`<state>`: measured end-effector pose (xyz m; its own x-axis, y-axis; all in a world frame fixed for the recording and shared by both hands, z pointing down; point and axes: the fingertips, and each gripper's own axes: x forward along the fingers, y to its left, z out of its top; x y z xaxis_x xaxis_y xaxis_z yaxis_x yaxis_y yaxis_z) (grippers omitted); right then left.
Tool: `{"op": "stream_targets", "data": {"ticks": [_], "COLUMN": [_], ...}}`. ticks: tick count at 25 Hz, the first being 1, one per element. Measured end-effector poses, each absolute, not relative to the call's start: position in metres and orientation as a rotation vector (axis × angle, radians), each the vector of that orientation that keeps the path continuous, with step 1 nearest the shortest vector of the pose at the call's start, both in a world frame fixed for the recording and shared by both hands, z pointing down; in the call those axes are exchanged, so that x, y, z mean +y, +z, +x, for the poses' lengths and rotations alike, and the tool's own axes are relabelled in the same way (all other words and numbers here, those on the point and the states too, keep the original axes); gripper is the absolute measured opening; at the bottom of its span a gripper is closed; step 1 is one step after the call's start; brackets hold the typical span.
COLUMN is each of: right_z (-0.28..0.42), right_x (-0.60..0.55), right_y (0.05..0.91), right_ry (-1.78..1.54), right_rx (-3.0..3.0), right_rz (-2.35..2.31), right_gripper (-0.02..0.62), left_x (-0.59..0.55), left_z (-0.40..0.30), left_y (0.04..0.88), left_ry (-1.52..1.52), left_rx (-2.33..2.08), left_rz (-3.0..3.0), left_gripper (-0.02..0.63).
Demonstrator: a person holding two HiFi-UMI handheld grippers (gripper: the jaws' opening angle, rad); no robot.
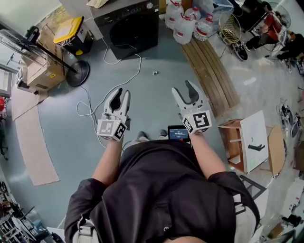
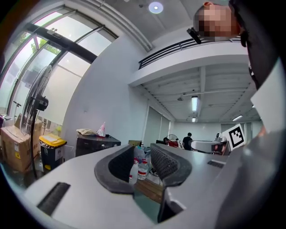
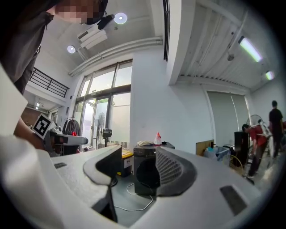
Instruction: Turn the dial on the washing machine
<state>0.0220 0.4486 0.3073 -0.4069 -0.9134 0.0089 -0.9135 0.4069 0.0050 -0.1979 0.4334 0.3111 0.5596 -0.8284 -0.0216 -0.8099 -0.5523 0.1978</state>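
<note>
Black washing machine (image 1: pixel 128 26) sits well away at the far end of the grey floor, with its dial (image 1: pixel 149 5) a small round knob at one end of the control strip. Neither gripper is anywhere near it. Left gripper (image 1: pixel 121 91) and right gripper (image 1: pixel 183 85) are both held level, jaws apart, nothing between them. Biggest risk is probably the white cable (image 1: pixel 137 66) looping across the floor in between — easy to snag a foot. And a dial that small could slip if the jaws close off-centre.

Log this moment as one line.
task: not started | left gripper: open, empty | right gripper: open, empty | washing machine: ahead, untouched
</note>
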Motion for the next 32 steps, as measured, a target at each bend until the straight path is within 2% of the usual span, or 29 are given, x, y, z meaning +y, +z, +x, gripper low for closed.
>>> {"op": "stream_targets", "data": {"ticks": [21, 32], "right_z": [0.074, 0.092], "right_x": [0.435, 0.377], "right_y": [0.316, 0.332], "right_ry": [0.089, 0.156], "right_rx": [-2.729, -2.687], "right_rz": [1.618, 1.645], "right_gripper": [0.238, 0.238], "left_x": [0.433, 0.37], "left_z": [-0.13, -0.112], "left_y": [0.311, 0.326], "left_ry": [-0.113, -0.16], "left_rx": [-1.44, -1.381], "left_rz": [2.615, 2.599], "left_gripper": [0.112, 0.112]}}
